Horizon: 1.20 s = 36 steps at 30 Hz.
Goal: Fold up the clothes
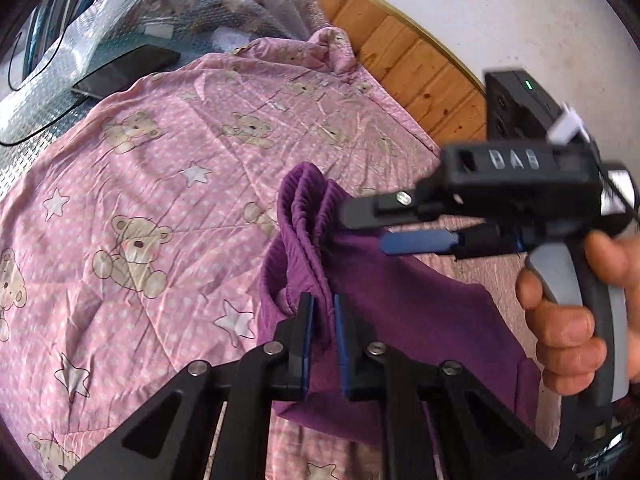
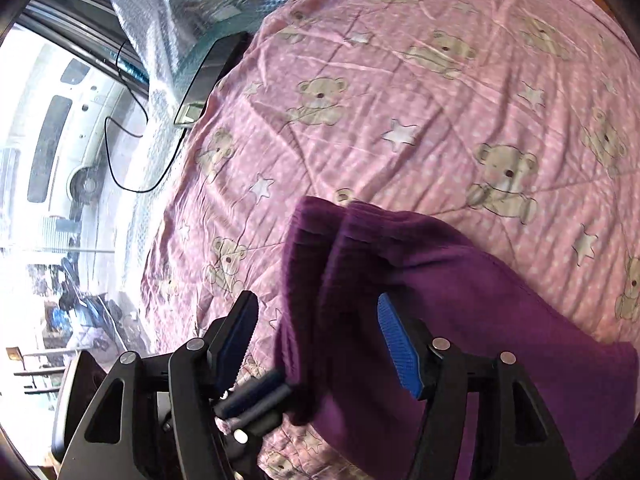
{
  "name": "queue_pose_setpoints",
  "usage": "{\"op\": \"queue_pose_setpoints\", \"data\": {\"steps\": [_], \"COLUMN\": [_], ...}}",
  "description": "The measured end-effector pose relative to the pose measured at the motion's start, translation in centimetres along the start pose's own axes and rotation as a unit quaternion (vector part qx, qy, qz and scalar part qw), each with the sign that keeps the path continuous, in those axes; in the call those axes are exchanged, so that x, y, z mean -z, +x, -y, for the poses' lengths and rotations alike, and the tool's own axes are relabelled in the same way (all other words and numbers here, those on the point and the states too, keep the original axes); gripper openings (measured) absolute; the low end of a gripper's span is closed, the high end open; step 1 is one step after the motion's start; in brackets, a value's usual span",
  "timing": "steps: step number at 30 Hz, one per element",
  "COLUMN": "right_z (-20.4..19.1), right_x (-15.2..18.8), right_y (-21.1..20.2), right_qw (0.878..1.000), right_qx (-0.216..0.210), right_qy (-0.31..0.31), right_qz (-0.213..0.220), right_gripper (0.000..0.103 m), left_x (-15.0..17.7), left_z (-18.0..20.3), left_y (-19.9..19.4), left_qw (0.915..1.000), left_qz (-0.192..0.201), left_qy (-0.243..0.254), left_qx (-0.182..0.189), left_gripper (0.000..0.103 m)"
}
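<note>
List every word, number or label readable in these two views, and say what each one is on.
"DAS" or "DAB", last letter blurred: pale raised letters on the black body of the right gripper, seen in the left wrist view.
Phone on the bed: nothing readable on it.
Pink quilt: only bears and stars, no text.
Purple garment: no label visible.
Right wrist view: no readable text.

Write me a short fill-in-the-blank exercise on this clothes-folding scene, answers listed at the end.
1. The garment gripped by the left gripper is ____ in colour.
2. The pink bedspread is printed with stars and teddy ____.
3. The right gripper has its jaws ____ around the garment's ribbed band.

Answers: purple; bears; open
</note>
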State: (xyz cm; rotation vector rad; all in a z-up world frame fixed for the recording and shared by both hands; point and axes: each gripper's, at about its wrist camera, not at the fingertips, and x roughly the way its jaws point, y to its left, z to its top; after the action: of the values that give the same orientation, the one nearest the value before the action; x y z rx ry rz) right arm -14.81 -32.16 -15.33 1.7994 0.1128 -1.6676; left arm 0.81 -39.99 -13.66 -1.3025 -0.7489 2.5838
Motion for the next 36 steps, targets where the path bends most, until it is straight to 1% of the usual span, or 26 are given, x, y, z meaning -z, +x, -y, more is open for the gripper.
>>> {"op": "queue_pose_setpoints", "data": {"steps": [2,3,5,6,7,9,11,13,14,17,19,20,22,24,26,28,29,30,31,32,33,34,35,36], "right_z": [-1.1,-1.3,-0.8,-0.2,0.4,2.0,4.0,6.5,8.1,13.4,18.4,20.6,23.9,25.5,26.1,25.9,26.0,26.4,26.8,27.2,27.7,28.2,28.2,27.8], "right_x": [-0.4,-0.5,-0.5,-0.3,0.0,1.1,3.4,6.2,8.1,13.4,15.9,17.0,18.9,20.2,20.9,21.5,21.7,22.0,22.3,22.6,22.9,23.3,23.6,23.8], "right_y": [2.2,3.3,4.7,4.6,3.9,1.6,-1.7,-5.0,-6.4,-10.4,-10.6,-10.0,-8.7,-7.7,-7.8,-9.4,-9.8,-9.9,-9.9,-10.0,-10.0,-10.2,-11.0,-12.1], "right_qw": [0.999,0.997,0.994,0.995,0.997,0.999,0.999,0.995,0.993,0.984,0.978,0.975,0.969,0.967,0.964,0.963,0.963,0.965,0.967,0.968,0.969,0.968,0.967,0.967], "right_qx": [0.031,0.049,0.087,0.091,0.074,0.041,0.002,-0.033,-0.041,-0.061,-0.065,-0.057,-0.055,-0.056,-0.06,-0.068,-0.064,-0.051,-0.039,-0.027,-0.022,-0.022,-0.007,0.02], "right_qy": [-0.019,-0.024,-0.026,-0.023,-0.013,0.01,0.035,0.061,0.074,0.117,0.162,0.187,0.219,0.23,0.231,0.219,0.213,0.212,0.21,0.208,0.207,0.211,0.212,0.205], "right_qz": [-0.033,-0.046,-0.054,-0.042,-0.028,0.004,0.039,0.073,0.086,0.12,0.112,0.109,0.095,0.098,0.116,0.143,0.149,0.145,0.14,0.135,0.134,0.136,0.141,0.147], "right_gripper": [0.065,0.063,0.034,0.018,0.014,0.013,0.012,0.012,0.012,0.012,0.013,0.013,0.015,0.016,0.016,0.016,0.016,0.019,0.028,0.032,0.03,0.029,0.03,0.037], "left_x": [0.5,0.7,1.1,1.3,1.4,1.3,1.1,1.0,1.1,1.7,2.2,2.5,2.8,3.0,3.1,3.4,3.5,3.6,3.9,4.2,4.4,4.9,5.4,5.8], "left_z": [0.7,0.7,0.5,0.4,0.3,0.3,0.5,0.8,1.0,2.1,3.1,3.7,4.9,6.4,8.1,9.6,10.4,10.8,11.0,11.2,11.5,11.4,11.1,10.9], "left_y": [0.4,0.5,0.9,1.0,1.0,0.4,-1.0,-2.6,-3.4,-4.7,-4.6,-4.4,-3.1,-1.5,-0.1,0.9,1.3,1.8,2.4,3.0,3.6,4.3,5.1,5.7], "left_qw": [0.9999,0.9999,0.9997,0.9995,0.9994,0.9988,0.9956,0.9902,0.9863,0.9788,0.975,0.973,0.9714,0.9713,0.9702,0.9675,0.967,0.9672,0.9674,0.9675,0.9676,0.9687,0.9698,0.9697], "left_qz": [-0.006,-0.01,-0.016,-0.019,-0.019,-0.016,-0.021,-0.027,-0.032,-0.066,-0.091,-0.104,-0.126,-0.139,-0.149,-0.159,-0.162,-0.167,-0.174,-0.181,-0.187,-0.195,-0.204,-0.213], "left_qy": [0.011,0.01,0.003,0.0,-0.002,-0.002,-0.001,-0.001,0.002,0.02,0.035,0.042,0.048,0.059,0.068,0.08,0.092,0.095,0.094,0.093,0.093,0.09,0.088,0.084], "left_qx": [0.005,0.01,0.02,0.025,0.03,0.047,0.091,0.137,0.162,0.193,0.2,0.202,0.196,0.184,0.178,0.179,0.174,0.166,0.158,0.15,0.142,0.124,0.102,0.084], "left_gripper": [0.01,0.005,0.004,0.003,0.003,0.004,0.004,0.004,0.004,0.004,0.004,0.005,0.005,0.005,0.006,0.007,0.007,0.007,0.007,0.007,0.007,0.008,0.008,0.008]}}
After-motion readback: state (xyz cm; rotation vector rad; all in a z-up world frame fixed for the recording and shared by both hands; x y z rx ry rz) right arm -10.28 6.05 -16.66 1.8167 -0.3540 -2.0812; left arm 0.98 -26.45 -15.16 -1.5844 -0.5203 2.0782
